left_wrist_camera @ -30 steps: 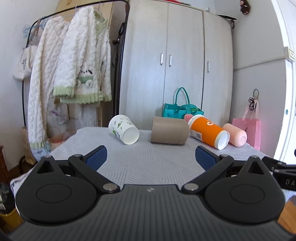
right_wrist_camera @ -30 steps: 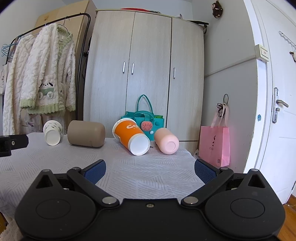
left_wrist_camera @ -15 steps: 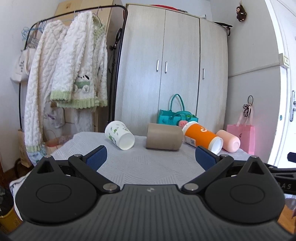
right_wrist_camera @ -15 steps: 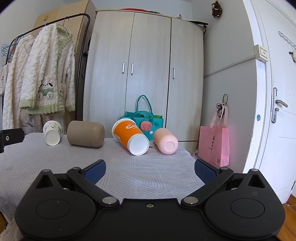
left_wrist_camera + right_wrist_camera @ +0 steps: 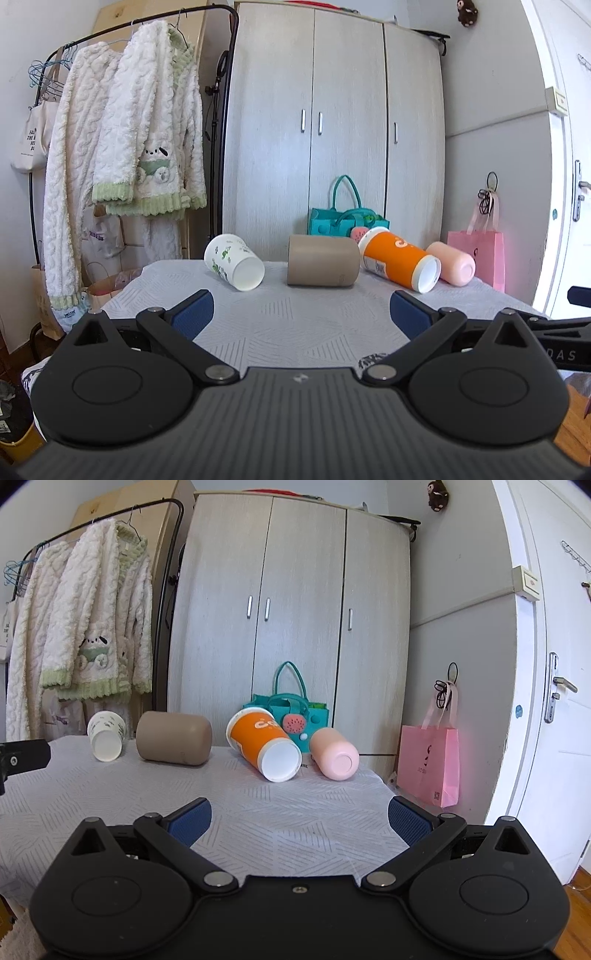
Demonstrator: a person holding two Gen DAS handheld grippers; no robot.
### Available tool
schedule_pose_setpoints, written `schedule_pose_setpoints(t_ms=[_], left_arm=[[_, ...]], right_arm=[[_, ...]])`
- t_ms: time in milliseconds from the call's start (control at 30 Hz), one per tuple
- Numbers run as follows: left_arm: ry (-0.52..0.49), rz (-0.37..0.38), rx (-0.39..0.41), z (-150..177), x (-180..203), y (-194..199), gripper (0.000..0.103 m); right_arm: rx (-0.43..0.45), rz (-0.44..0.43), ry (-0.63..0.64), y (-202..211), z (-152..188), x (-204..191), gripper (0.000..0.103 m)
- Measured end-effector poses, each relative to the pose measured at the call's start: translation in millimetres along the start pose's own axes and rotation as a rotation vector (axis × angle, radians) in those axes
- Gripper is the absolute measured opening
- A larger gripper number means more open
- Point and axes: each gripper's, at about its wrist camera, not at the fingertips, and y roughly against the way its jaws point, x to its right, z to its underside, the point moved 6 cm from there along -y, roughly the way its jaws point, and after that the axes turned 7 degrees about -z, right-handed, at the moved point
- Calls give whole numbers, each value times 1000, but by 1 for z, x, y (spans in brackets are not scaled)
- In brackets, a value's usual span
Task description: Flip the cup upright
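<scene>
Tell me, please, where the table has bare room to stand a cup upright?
The near cloth between the open left gripper and the cup row is bare. The back is crowded: white cup, tan cup, orange cup, pink cup.

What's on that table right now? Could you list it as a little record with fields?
cups: white patterned cup; tan cup; orange cup; pink cup
pose: all lying on their sides
surface: table under a grey patterned cloth
left gripper: open, holding nothing
right gripper: open, holding nothing
upright cups: none
</scene>
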Motion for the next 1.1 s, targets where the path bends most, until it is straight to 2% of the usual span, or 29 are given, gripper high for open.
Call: schedule_pose_setpoints(t_ms=[167,267,367,467,600,667,767,933,1000,1100], left_arm=[[7,10,-33,-1,-2,-1,103],[-14,3,-70,-7,0,-2,103],[-72,-3,-88,-20,6,-2,103],[-145,-16,-112,-34,12,-2,103],[-218,-108,-163,-49,17,-8,103],[-253,-110,-171,-56,25,-13,103],[-286,-13,-185,-66,42,-19,103],[-244,253,-300,-86,76,-38,103],[-231,336,-306,-93,89,-46,103],[-227,342,-286,-99,103,-66,103]], right_arm=[[-8,-17,1,2,-2,0,103],[-28,-74,17,7,-10,-2,103],[-58,-157,31,14,-20,1,103],[-87,-200,65,20,-29,6,103],[-119,-248,91,23,-42,18,103],[-138,-288,61,22,-50,27,103],[-167,-340,28,14,-61,38,103],[-196,-382,46,-2,-82,52,103],[-212,-404,37,-12,-88,59,103],[-236,-416,-4,-30,-90,74,103]])
